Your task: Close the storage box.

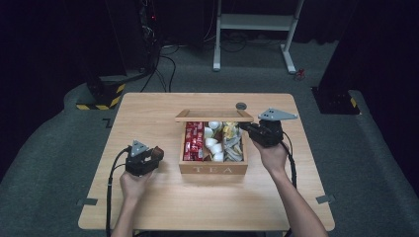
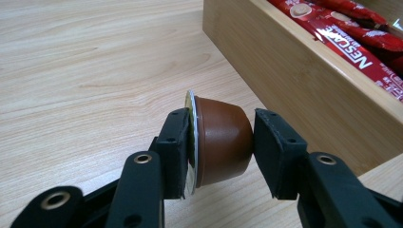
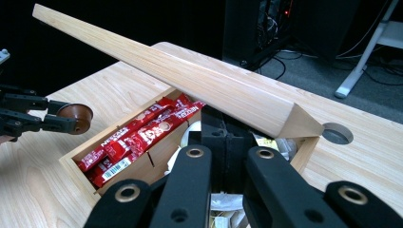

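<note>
A wooden tea box (image 1: 213, 169) marked TEA stands mid-table with its lid (image 1: 214, 115) raised. Red Nescafe sachets (image 1: 193, 141) fill its left compartment, white capsules (image 1: 212, 143) the middle and pale sachets (image 1: 233, 145) the right. My left gripper (image 1: 154, 154) hovers left of the box, shut on a brown coffee capsule (image 2: 221, 142), with one pad on its foil rim and the other on its base. My right gripper (image 3: 223, 128) is at the box's far right corner. Its jaws are together and their tips are tucked under the tilted lid (image 3: 190, 80).
A round cable hole (image 1: 241, 105) lies in the table behind the box. A white desk frame (image 1: 257, 29) and a yellow-and-black striped base (image 1: 99, 101) stand on the floor beyond the table. Bare tabletop (image 1: 148, 113) surrounds the box.
</note>
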The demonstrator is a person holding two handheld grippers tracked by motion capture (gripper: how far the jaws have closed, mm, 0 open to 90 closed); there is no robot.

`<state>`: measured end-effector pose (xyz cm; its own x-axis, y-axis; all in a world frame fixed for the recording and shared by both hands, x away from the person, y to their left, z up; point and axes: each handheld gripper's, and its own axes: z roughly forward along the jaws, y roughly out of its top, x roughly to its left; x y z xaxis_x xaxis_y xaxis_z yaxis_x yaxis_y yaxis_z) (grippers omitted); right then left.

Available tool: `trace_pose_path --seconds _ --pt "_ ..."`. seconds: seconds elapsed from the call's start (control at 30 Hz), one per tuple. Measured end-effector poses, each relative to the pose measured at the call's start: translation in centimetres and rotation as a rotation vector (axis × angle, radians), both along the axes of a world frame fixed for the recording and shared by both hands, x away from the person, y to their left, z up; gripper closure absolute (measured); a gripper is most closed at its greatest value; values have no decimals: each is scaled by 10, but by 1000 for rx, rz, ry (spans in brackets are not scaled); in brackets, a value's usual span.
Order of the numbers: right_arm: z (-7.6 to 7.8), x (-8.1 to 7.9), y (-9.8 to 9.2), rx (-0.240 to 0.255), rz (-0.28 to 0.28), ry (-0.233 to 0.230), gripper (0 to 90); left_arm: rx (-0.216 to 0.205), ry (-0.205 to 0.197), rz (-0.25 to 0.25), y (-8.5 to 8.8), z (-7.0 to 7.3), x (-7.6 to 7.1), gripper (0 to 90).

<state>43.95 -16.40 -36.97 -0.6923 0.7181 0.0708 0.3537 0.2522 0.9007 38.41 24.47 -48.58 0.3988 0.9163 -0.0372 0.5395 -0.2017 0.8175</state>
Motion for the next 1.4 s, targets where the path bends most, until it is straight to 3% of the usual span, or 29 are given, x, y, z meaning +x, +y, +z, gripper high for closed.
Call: trace_pose_path --seconds 0.7,0.93,1.4 --pt "0 0 0 -2 1 3 899 11 24 -5 -7 -9 5 584" --pt "0 0 0 -1 1 3 899 -6 24 -8 -6 -8 5 569" --pt "0 0 0 0 0 2 899 -85 -15 0 5 3 -10 534"
